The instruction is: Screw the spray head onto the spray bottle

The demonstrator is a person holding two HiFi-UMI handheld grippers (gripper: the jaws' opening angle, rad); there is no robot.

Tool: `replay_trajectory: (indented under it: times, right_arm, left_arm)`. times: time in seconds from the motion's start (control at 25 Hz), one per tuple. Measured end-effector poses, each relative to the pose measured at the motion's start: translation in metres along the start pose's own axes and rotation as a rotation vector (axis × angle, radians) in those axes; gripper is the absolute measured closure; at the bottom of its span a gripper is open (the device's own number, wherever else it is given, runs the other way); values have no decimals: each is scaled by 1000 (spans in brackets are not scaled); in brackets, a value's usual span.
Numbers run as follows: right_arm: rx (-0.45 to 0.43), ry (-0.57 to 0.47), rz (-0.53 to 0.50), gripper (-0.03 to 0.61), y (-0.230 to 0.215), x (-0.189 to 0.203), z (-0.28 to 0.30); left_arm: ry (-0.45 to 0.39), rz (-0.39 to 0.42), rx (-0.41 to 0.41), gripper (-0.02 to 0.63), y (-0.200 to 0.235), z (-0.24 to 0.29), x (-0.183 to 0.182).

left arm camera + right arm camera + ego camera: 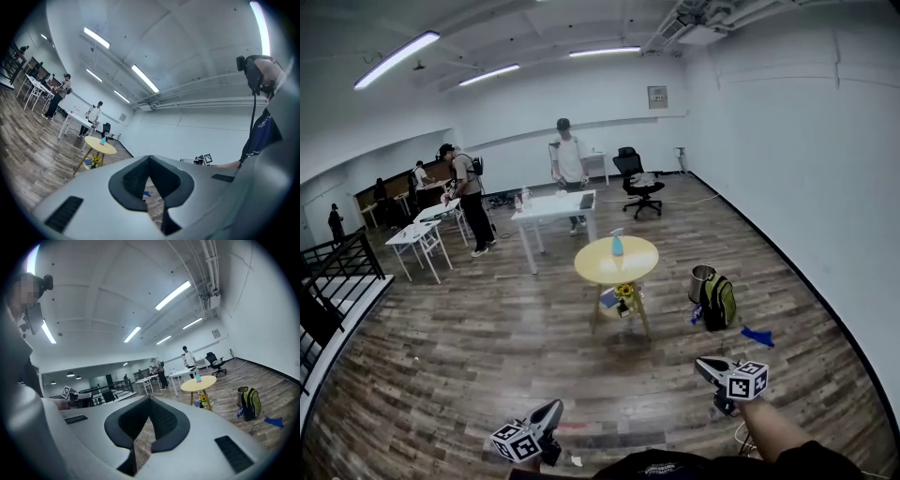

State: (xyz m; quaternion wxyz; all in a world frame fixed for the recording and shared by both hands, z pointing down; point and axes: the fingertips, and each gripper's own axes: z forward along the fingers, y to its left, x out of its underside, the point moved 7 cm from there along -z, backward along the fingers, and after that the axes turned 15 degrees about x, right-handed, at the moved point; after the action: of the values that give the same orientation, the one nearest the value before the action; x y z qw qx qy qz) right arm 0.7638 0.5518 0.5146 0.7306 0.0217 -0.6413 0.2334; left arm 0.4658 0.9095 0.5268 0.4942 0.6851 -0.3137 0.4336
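Observation:
A small blue spray bottle [617, 245] stands on a round yellow table [591, 267] far ahead across the wooden floor. Its top is pale, too small to tell how the head sits. Near the bottom of the head view, my left gripper [555, 409] is shut and empty. At lower right my right gripper [699, 364] is shut on nothing too. Both are far from the table. The left gripper view shows its closed jaws [150, 161] with the bottle [103, 140] far off. Past the closed jaws [150, 400] of the right gripper view stands the distant bottle [198, 377].
A green backpack [719, 302] leans by a metal bin [701, 281] right of the table, with a blue cloth [757, 336] on the floor nearby. Yellow flowers [624, 292] sit under the table. White tables [553, 208], an office chair [637, 178] and people stand beyond. A black railing [337, 272] runs at left.

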Motion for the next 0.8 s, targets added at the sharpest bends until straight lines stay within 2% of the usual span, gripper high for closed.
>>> replay_trajectory:
  times: [0.16, 0.36, 0.56, 0.8]
  right_arm:
    - [22, 16, 8, 572, -26, 2, 13]
    - [61, 23, 16, 572, -28, 1, 53]
    - [87, -2, 5, 572, -2, -17, 127]
    - [128, -36, 3, 571, 47, -32, 215]
  left_arm:
    - [29, -14, 24, 607, 19, 33, -1]
    - [35, -24, 54, 607, 72, 44, -17]
    - [39, -16, 91, 607, 148, 37, -59]
    - [51, 9, 127, 607, 251, 4, -115]
